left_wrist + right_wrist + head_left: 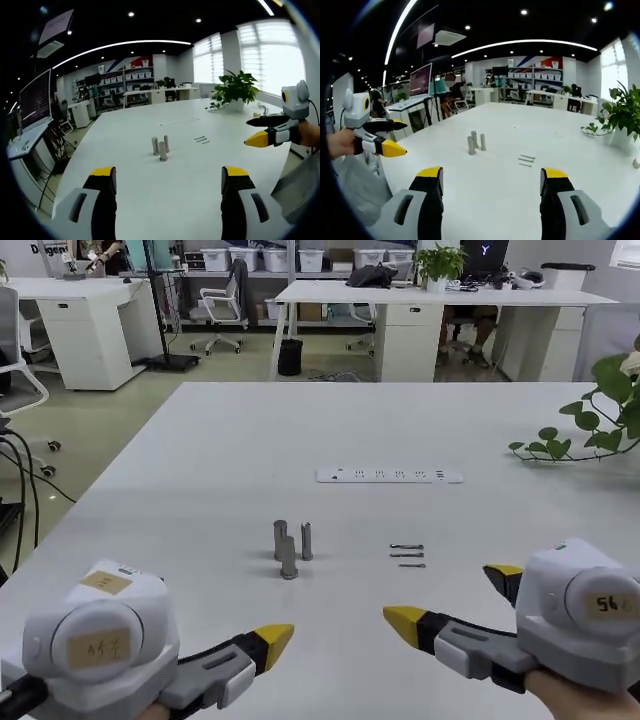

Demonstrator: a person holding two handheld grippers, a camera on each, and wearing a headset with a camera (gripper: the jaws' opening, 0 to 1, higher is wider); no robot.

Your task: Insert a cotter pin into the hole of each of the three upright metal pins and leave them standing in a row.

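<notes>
Three grey metal pins (289,549) stand upright in a tight cluster mid-table, also seen as pins (160,147) and pins (475,142). Three small cotter pins (407,556) lie side by side to their right, seen again as cotter pins (200,139) and cotter pins (525,161). My left gripper (169,179) is open near the front edge, well short of the pins, with nothing between its yellow-tipped fingers. My right gripper (491,180) is likewise open and holds nothing. In the head view the left gripper's fingertip (272,638) shows at lower left and the right gripper (455,598) at lower right.
A white power strip (389,476) lies on the white table (200,470) beyond the pins. A leafy plant (590,425) reaches in from the right edge. Desks, chairs and shelving stand in the office behind.
</notes>
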